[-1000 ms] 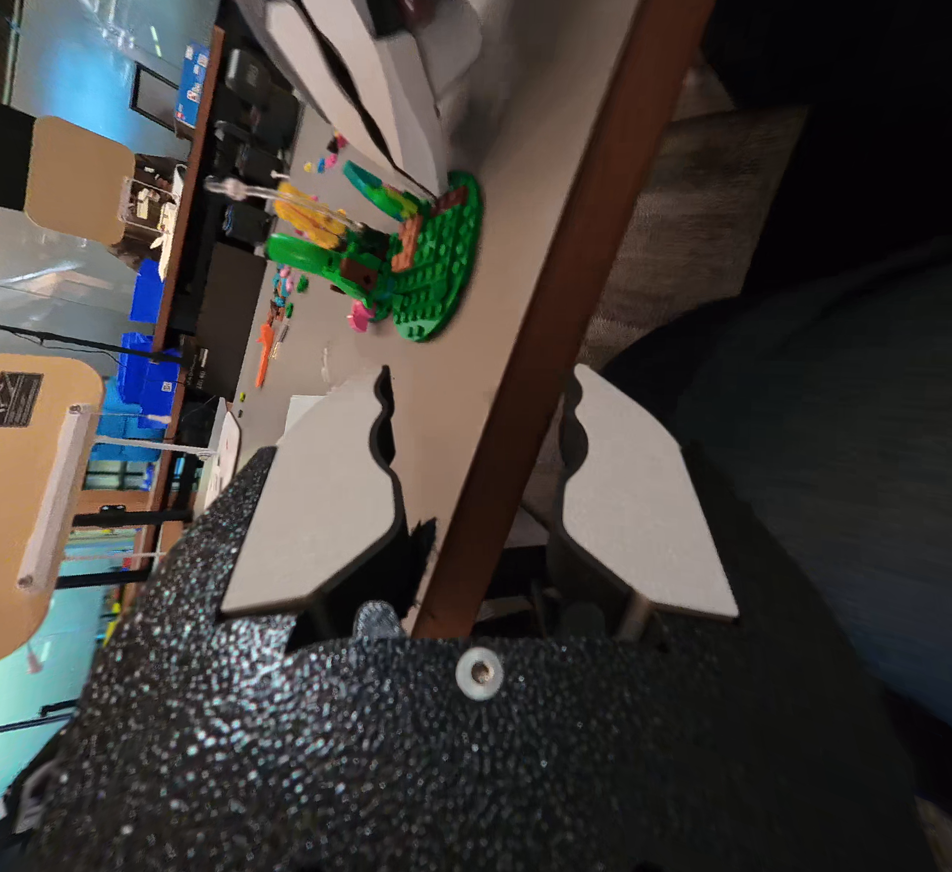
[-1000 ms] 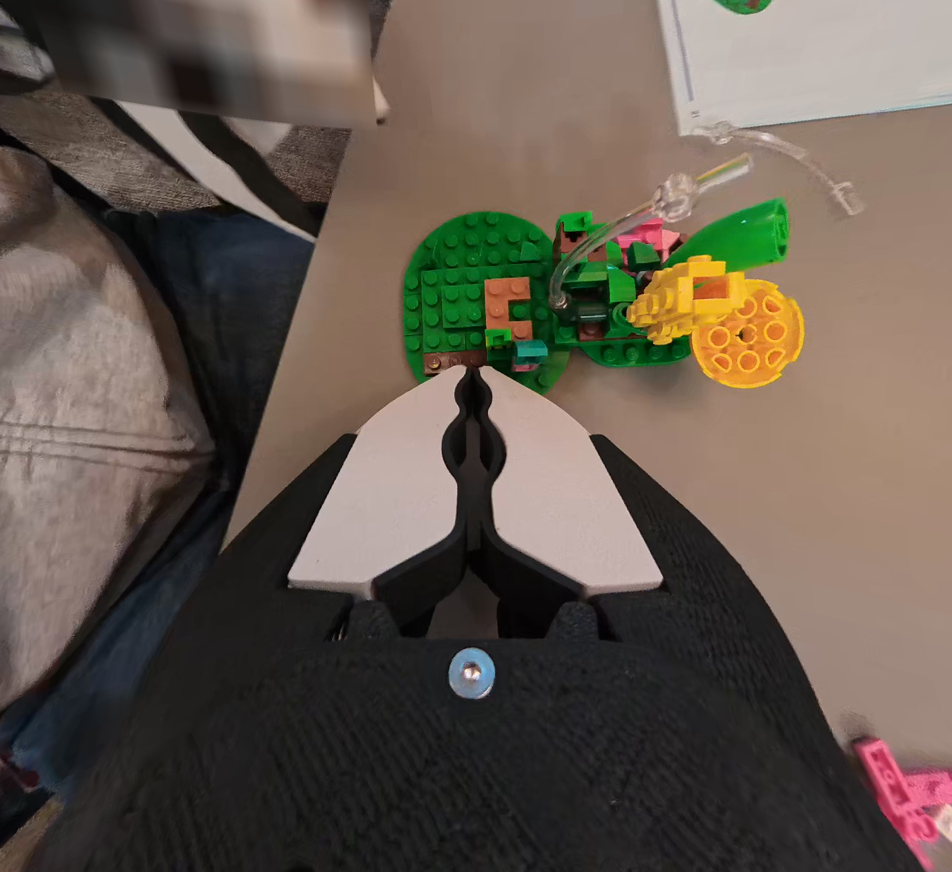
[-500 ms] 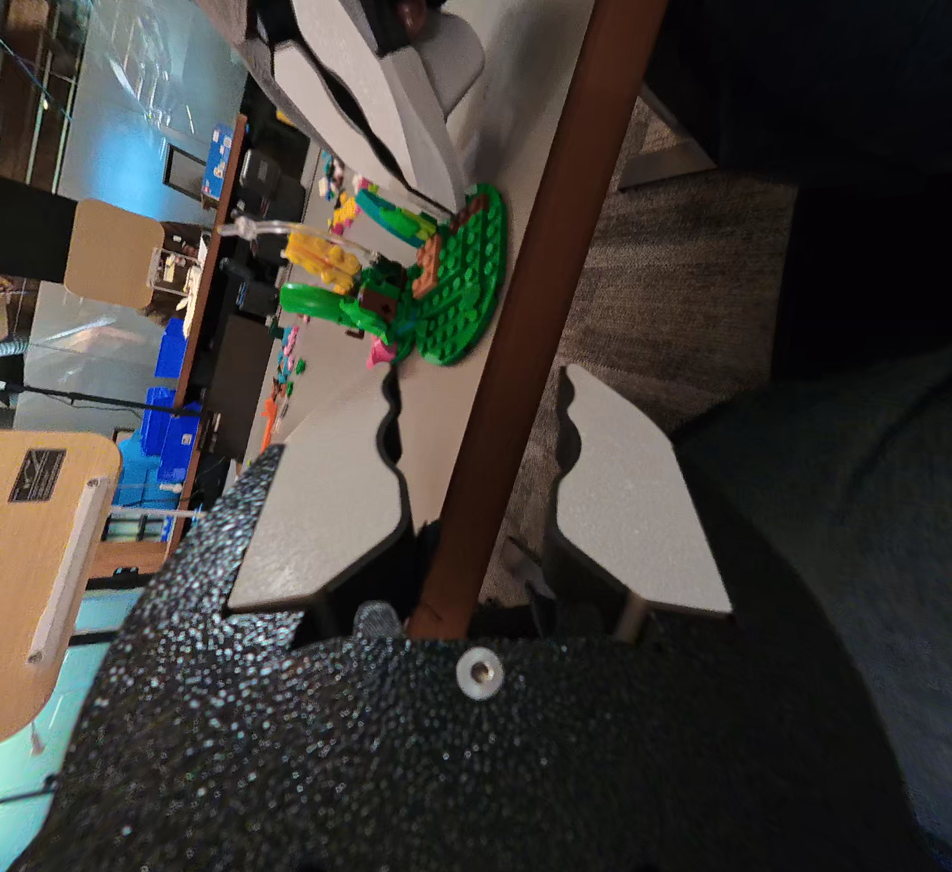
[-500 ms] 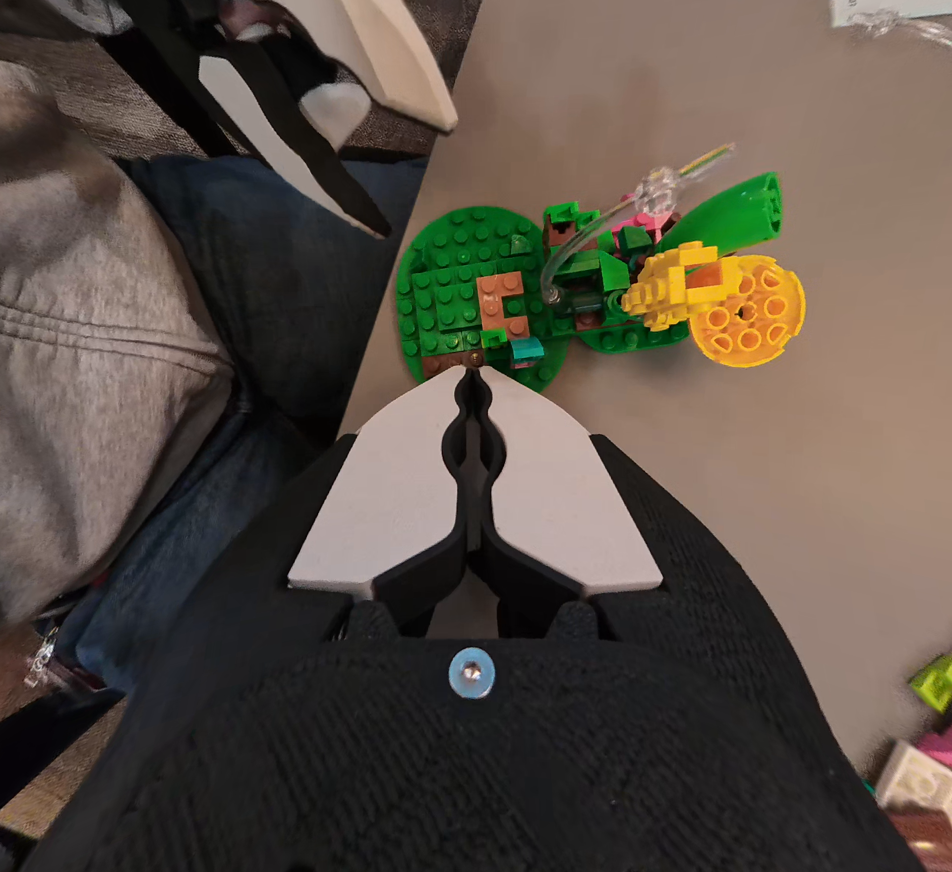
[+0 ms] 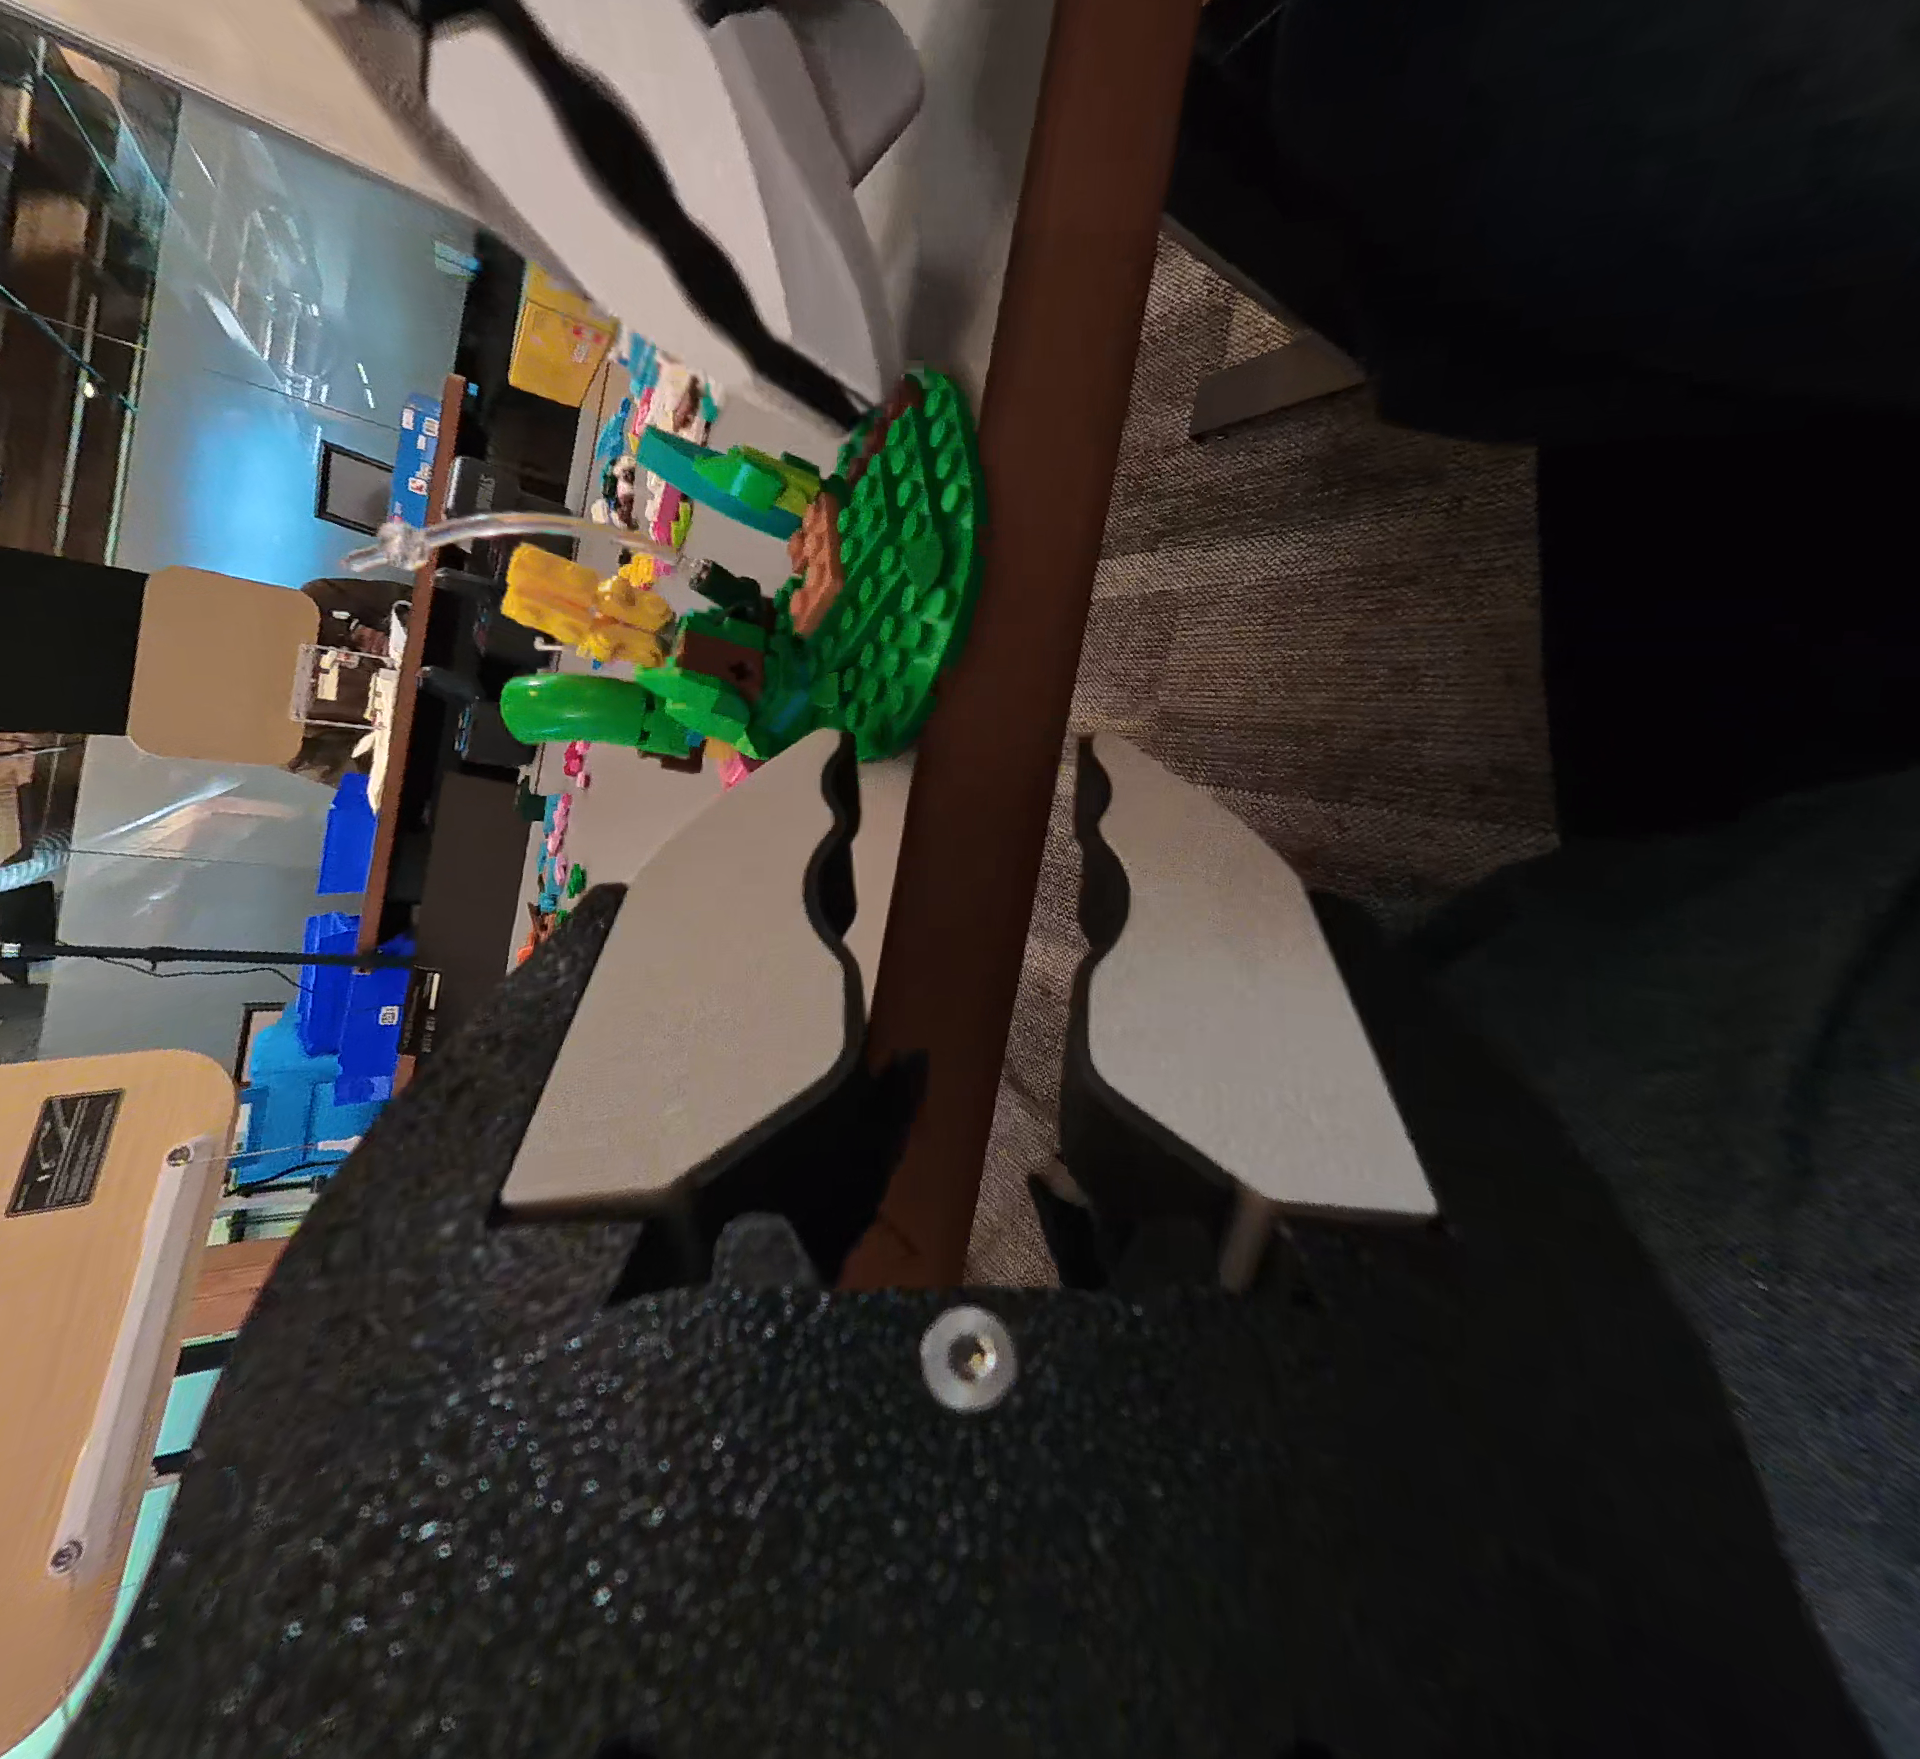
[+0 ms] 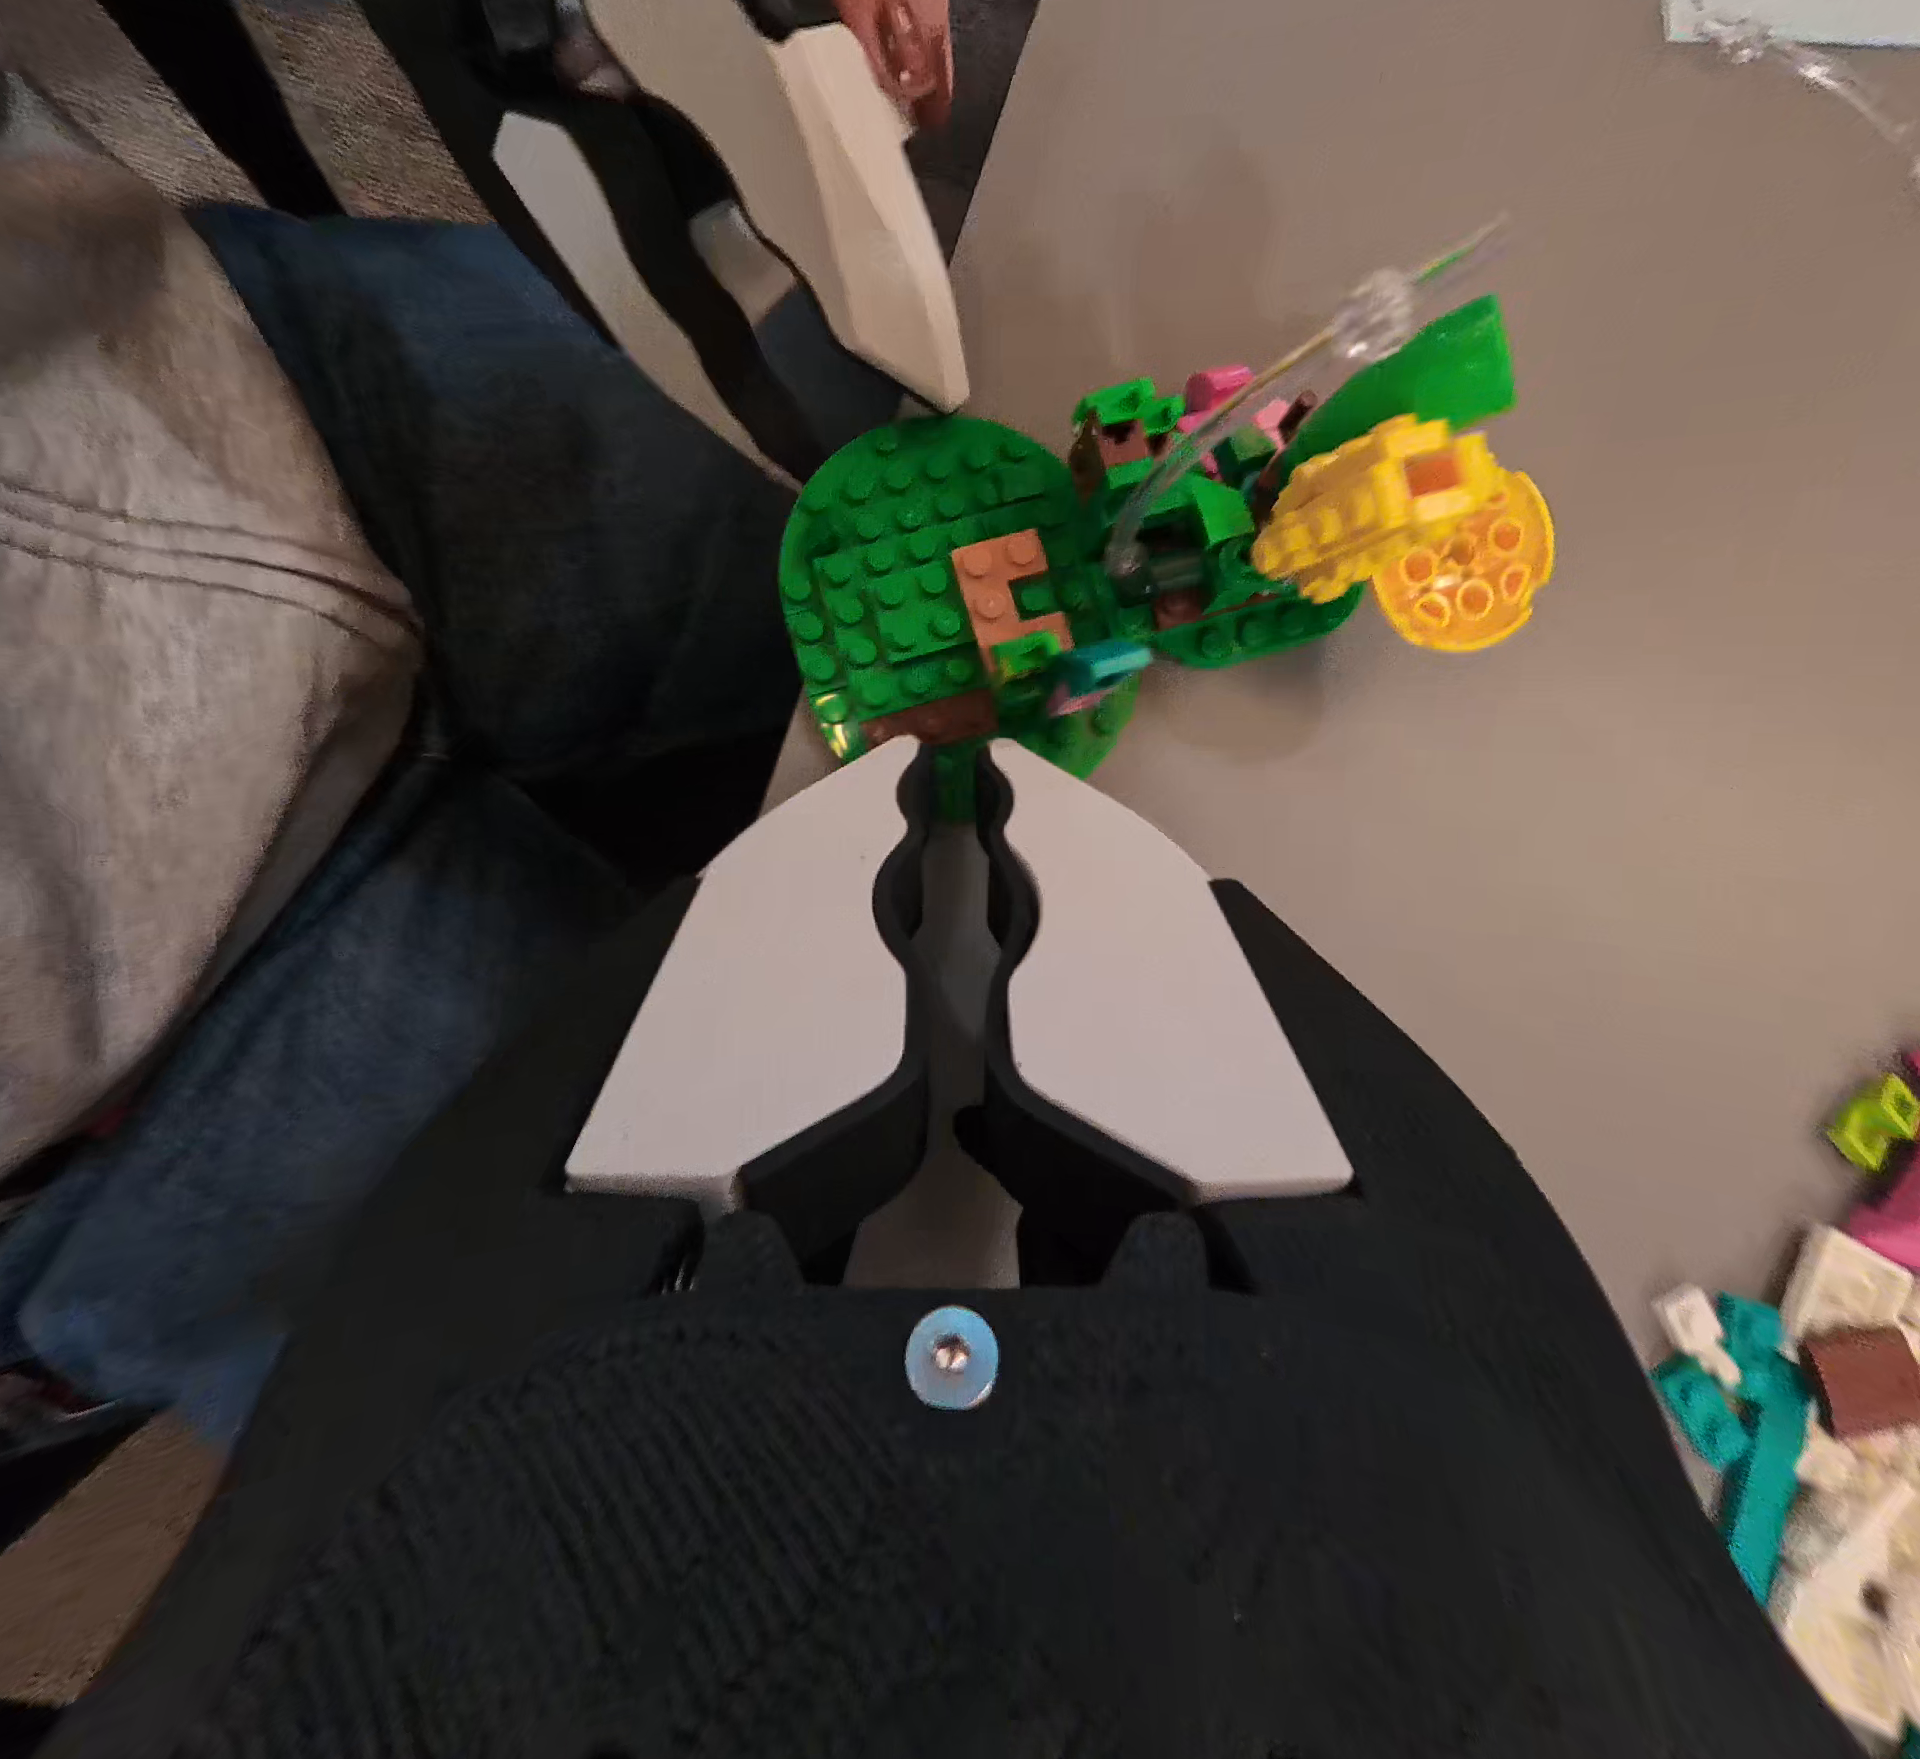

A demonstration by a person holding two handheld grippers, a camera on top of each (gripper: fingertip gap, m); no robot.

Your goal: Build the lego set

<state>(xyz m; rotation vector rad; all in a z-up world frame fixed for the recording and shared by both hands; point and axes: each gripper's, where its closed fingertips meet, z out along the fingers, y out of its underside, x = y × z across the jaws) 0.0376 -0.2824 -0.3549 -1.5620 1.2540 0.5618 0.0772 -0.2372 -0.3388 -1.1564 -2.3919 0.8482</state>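
A: Item? Location?
B: Brick model [image 6: 997,587]: green plate, yellow flower, clear stem; on counter [image 6: 1455,878] edge.
A: Claws?
B: Right claw [image 6: 951,764] clamped plate rim; left claw [image 5: 966,774] gaped, straddling counter edge.

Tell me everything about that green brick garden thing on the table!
The brick model looks like plastic: a round green studded plate with tan and brown bricks, joined to a smaller green plate carrying a yellow flower, a green leaf, pink bits and a clear curved tube. It lies flat at the grey table's edge. The right gripper's tips meet its near rim.
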